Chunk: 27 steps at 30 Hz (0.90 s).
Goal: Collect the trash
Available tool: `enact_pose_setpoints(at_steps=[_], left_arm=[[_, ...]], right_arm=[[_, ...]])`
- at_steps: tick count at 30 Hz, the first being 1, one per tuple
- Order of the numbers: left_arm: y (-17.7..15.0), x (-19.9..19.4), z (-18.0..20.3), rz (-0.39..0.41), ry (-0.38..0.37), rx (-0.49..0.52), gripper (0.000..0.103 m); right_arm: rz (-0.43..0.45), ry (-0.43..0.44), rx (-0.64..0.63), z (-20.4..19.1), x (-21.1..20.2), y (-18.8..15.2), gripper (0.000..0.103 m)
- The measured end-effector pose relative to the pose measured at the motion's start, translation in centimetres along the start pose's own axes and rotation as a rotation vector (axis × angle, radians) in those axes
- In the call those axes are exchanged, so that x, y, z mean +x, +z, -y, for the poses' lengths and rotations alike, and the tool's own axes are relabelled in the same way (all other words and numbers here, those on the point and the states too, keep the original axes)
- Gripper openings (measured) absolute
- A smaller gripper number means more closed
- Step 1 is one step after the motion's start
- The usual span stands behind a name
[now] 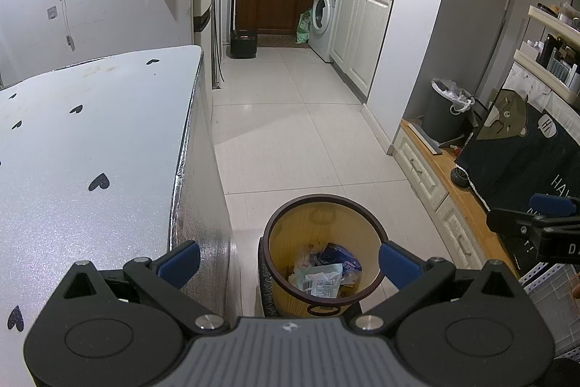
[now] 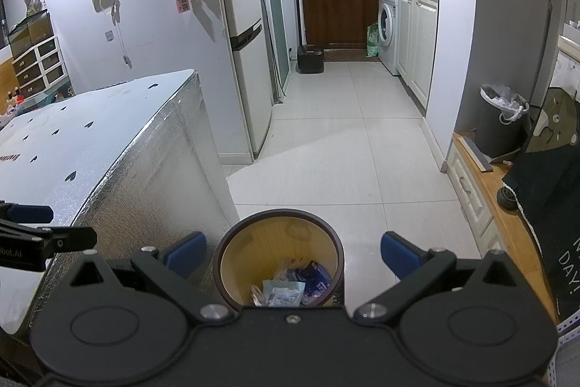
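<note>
A round wood-look waste bin [image 1: 277, 240] with a dark rim stands on the tiled floor beside the table. It holds wrappers and packets [image 1: 322, 272]. It also shows in the right wrist view [image 2: 235, 256], with the trash [image 2: 290, 287] at its bottom. My left gripper [image 1: 288, 263] is open and empty above the bin. My right gripper [image 2: 291, 254] is open and empty above the bin too. The right gripper shows at the right edge of the left wrist view [image 1: 536, 220]; the left gripper shows at the left edge of the right wrist view [image 2: 40, 234].
A table with a silver heart-patterned cover [image 1: 90, 140] stands left of the bin. A low wooden cabinet [image 1: 467, 198] with a dark cloth [image 1: 525, 147] and a grey lined bin [image 1: 446, 111] is on the right. A fridge [image 2: 246, 60], washing machine [image 1: 324, 13] and door lie beyond.
</note>
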<state>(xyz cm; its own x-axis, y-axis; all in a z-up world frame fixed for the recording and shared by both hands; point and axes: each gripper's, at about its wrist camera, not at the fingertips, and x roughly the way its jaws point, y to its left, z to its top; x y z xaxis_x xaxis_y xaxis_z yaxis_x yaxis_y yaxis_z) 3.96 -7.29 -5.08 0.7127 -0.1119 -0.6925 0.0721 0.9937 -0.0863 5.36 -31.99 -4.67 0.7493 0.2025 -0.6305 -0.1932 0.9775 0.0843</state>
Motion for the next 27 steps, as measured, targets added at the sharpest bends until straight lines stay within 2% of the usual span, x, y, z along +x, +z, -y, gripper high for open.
enact_pose_setpoints(at_steps=[27], left_arm=[[-0.12, 0.13, -0.40, -0.002, 0.011, -0.005, 0.103]], right_arm=[[-0.001, 0.000, 0.000, -0.02, 0.01, 0.03, 0.103]])
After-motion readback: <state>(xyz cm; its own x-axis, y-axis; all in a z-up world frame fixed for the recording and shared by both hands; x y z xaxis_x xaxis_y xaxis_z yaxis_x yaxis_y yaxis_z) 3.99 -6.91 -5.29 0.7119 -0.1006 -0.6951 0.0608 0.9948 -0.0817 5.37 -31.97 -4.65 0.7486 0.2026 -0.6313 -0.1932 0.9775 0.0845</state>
